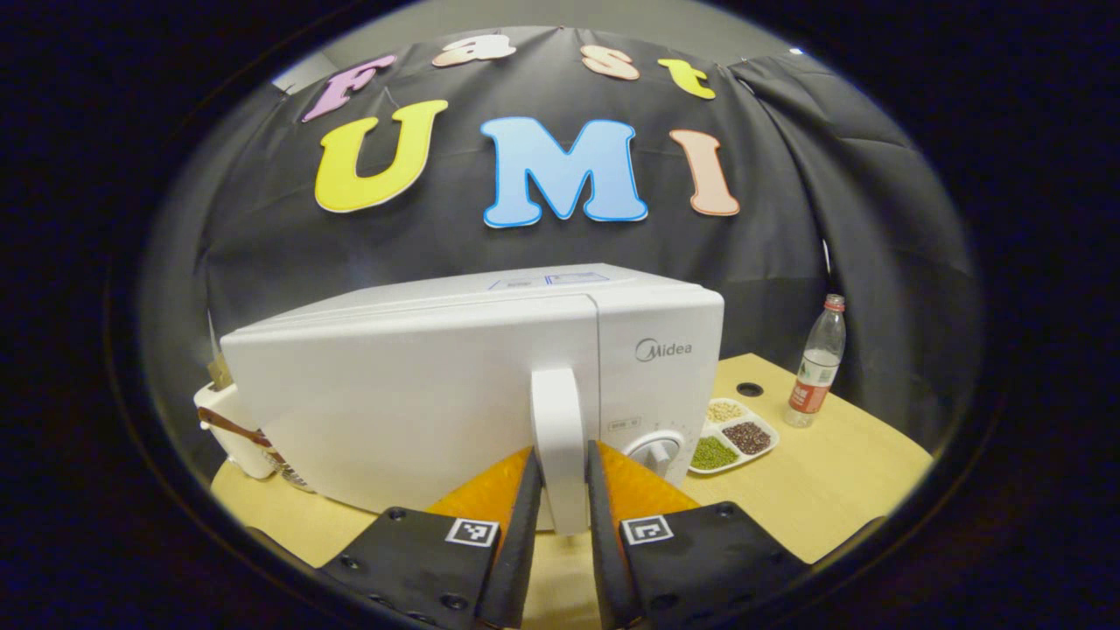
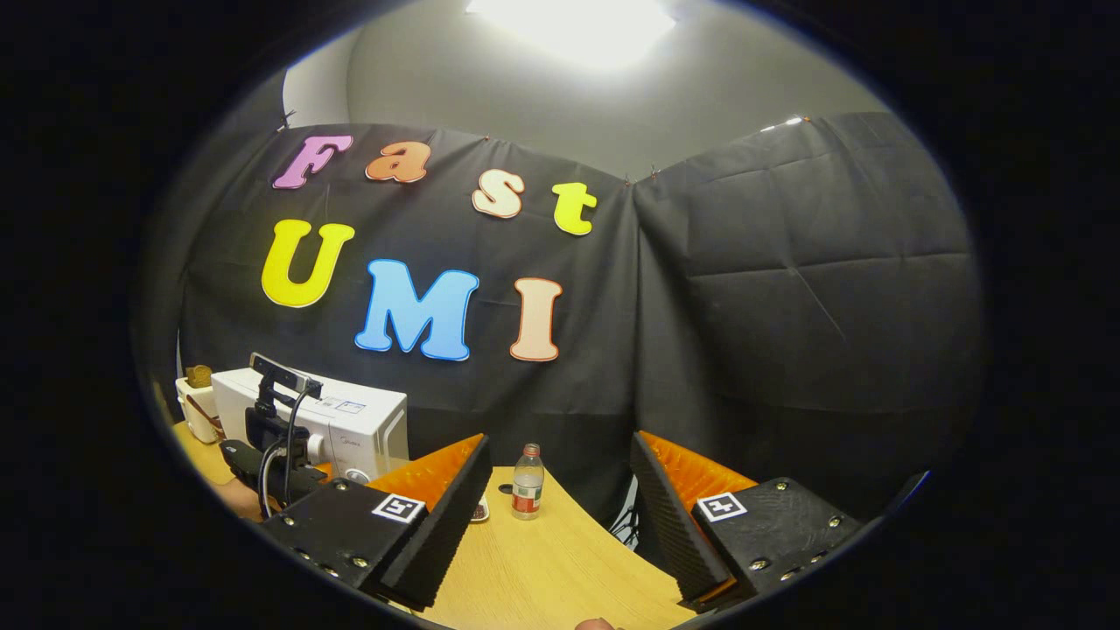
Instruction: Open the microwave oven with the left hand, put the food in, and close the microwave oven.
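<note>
A white microwave stands on the wooden table. Its door is slightly ajar, with the top edge swung away from the body on the left. My left gripper is shut on the door's vertical white handle, one finger on each side. The food, a white divided plate of beans and grains, lies on the table just right of the microwave. My right gripper hovers open over the table with nothing between its fingers. The right gripper view has the microwave at far left, with the left gripper's housing in front of it.
A plastic water bottle stands upright near the wall, right of the plate; the bottle is ahead of my right gripper. A white container sits behind the microwave's left side. A round cable hole marks the tabletop.
</note>
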Demonstrator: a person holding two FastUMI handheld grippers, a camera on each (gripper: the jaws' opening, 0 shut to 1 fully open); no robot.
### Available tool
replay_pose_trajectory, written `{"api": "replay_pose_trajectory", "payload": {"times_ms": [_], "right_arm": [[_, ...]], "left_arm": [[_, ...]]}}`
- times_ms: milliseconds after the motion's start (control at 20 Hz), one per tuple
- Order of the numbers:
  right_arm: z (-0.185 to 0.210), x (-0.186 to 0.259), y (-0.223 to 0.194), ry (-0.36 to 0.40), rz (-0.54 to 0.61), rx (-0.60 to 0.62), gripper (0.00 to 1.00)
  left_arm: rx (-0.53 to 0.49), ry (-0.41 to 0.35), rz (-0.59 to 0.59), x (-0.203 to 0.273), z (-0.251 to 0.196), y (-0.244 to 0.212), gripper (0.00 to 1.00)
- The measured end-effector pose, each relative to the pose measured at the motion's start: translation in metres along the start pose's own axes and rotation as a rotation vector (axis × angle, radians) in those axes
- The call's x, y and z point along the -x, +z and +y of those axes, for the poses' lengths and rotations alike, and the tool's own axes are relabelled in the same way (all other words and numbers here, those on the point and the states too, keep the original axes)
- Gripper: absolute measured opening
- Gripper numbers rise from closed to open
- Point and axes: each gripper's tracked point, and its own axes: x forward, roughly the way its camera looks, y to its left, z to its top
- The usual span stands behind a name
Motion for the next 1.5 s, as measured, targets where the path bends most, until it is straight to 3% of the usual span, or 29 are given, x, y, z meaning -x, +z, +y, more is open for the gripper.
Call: {"api": "replay_pose_trajectory", "payload": {"times_ms": [150, 300, 400, 750, 1100, 1500], "right_arm": [[-0.005, 0.005, -0.002, 0.002, 0.006, -0.005, 0.97], [-0.015, 0.012, -0.005, 0.000, 0.013, -0.003, 0.97], [-0.024, 0.017, -0.005, -0.003, 0.013, 0.003, 0.97], [-0.041, 0.017, -0.002, 0.018, -0.003, 0.004, 0.97], [-0.021, 0.016, -0.002, 0.168, -0.028, -0.034, 0.97], [0.003, 0.041, -0.001, 0.368, -0.055, -0.071, 0.97]], "left_arm": [[0.006, -0.012, 0.006, 0.002, 0.001, 0.000, 0.34], [-0.002, 0.008, 0.010, 0.002, 0.001, -0.002, 0.20], [0.000, 0.017, 0.010, 0.003, 0.001, -0.001, 0.17], [0.042, 0.088, 0.029, 0.027, 0.001, -0.009, 0.12], [0.026, 0.100, 0.036, 0.083, 0.016, -0.024, 0.12], [0.036, 0.231, 0.061, 0.159, 0.054, -0.048, 0.12]]}}
